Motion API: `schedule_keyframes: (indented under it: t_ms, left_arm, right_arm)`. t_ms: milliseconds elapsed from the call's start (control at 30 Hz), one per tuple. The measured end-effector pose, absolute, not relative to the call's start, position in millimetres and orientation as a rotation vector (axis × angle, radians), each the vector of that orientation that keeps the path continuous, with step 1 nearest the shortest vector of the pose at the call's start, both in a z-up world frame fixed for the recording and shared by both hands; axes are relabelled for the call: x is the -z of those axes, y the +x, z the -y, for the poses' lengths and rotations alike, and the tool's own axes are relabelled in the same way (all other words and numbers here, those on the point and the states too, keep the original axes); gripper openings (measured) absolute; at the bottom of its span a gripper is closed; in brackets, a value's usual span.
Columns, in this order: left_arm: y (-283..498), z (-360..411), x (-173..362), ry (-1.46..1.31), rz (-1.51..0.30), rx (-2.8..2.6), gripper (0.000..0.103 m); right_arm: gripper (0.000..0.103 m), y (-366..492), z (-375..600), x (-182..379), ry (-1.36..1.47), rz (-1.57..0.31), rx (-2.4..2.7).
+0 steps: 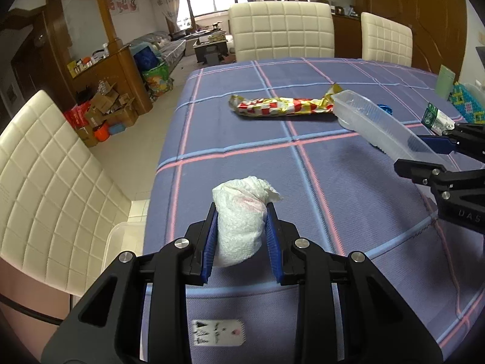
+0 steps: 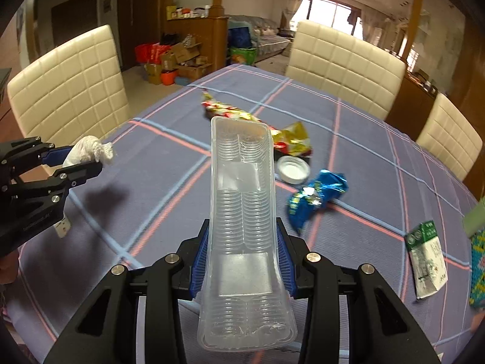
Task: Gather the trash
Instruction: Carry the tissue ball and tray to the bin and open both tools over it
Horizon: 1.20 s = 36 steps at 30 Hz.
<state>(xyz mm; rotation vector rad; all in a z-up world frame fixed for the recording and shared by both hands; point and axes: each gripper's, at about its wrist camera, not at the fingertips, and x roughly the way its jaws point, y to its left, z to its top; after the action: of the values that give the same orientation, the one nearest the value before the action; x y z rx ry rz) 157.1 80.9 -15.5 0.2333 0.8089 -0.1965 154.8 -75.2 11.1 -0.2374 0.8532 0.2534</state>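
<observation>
Two hand-held grippers hover above a dining table, each carrying a piece of trash. The left gripper has its blue pads closed on a crumpled white paper towel, which bulges above the fingertips and shows a faint pink stain. The right gripper clamps a long clear plastic tray by its two long sides; the ribbed tray sticks out forward over the table, lifted clear of the cloth.

Judging by this, two items are picked up but not yet dropped anywhere. A translucent bin shows low at the table's near left edge in the left view, though whether it is the trash container cannot be told.

Still lying on the purple checked tablecloth: a red, white and gold snack wrapper beyond the tray's far end, a white round lid just beside it, a crumpled blue foil wrapper to the lid's right and nearer, and a green and white paper packet near the right edge. So most of the collecting seems left to do.

Writing: the right gripper's black body shows the letters "UAS", cut off by the frame edge. A small tag on the cloth and the green packet carry print too small to read.

Cream quilted chairs surround the table.
</observation>
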Motion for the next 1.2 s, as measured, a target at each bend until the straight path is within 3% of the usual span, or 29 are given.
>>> schedule_keyframes:
  t_ms: [1033,1067,1100,1167,1200]
  left_arm:
    - [134,-238,28,0.132,-0.808,-0.056,0.033]
    - [134,-240,29,0.134,-0.806,-0.056,0.041]
    - [134,-242,29,0.133,-0.804,-0.059,0.066]
    - [131,-247,28,0.133,-0.774,-0.105,0.097]
    - [128,-249,26,0.134,-0.747,-0.113,0.097]
  right_arm:
    - [0.039,162,-117,-8,-0.462,-0.809,-0.537]
    - [0.039,162,-120,-8,-0.467,-0.808,-0.540]
    - [0.039,162,-122,-7,-0.471,-0.807,-0.540]
    - [0.039,163,-126,-5,-0.478,-0.810,-0.543]
    - [0.039,164,-128,-4,-0.480,-0.813,-0.544]
